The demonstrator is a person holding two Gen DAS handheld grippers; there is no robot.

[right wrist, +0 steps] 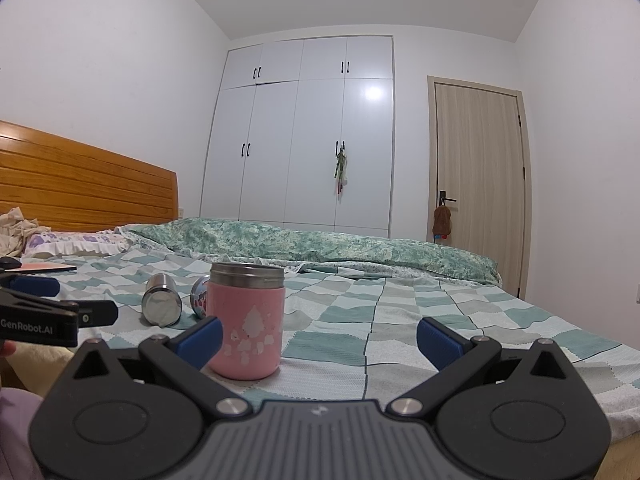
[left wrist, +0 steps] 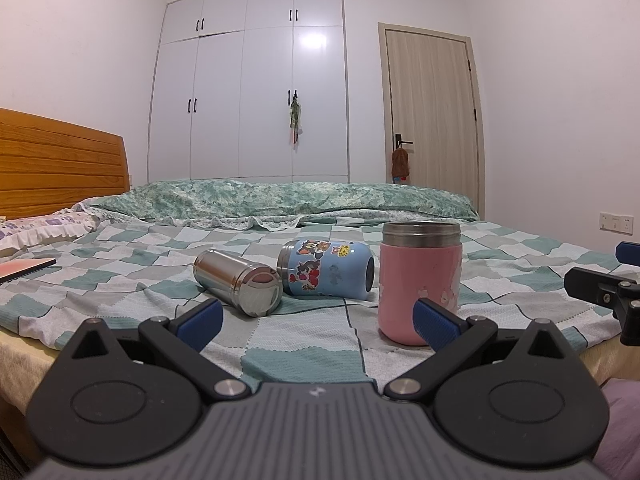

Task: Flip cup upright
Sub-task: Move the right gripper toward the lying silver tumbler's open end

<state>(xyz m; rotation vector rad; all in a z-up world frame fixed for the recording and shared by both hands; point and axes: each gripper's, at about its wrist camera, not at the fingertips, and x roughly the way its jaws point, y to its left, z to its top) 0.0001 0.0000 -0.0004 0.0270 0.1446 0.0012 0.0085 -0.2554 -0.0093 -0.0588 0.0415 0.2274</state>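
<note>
A pink cup (left wrist: 418, 284) with a steel rim stands upright on the checked bedspread (left wrist: 304, 332); it also shows in the right wrist view (right wrist: 247, 320). A blue sticker-covered cup (left wrist: 326, 270) lies on its side behind it, and a steel cup (left wrist: 238, 282) lies on its side to its left. In the right wrist view the steel cup (right wrist: 161, 305) shows, and the blue one (right wrist: 199, 297) is mostly hidden behind the pink cup. My left gripper (left wrist: 318, 322) is open and empty, short of the cups. My right gripper (right wrist: 320, 338) is open and empty, the pink cup just beyond its left finger.
A folded green quilt (left wrist: 280, 198) lies across the far side of the bed. A wooden headboard (left wrist: 60, 160) and pillows are at the left. A flat red-orange item (left wrist: 24, 268) lies on the bed at far left. Wardrobe (left wrist: 248, 88) and door (left wrist: 432, 112) stand behind.
</note>
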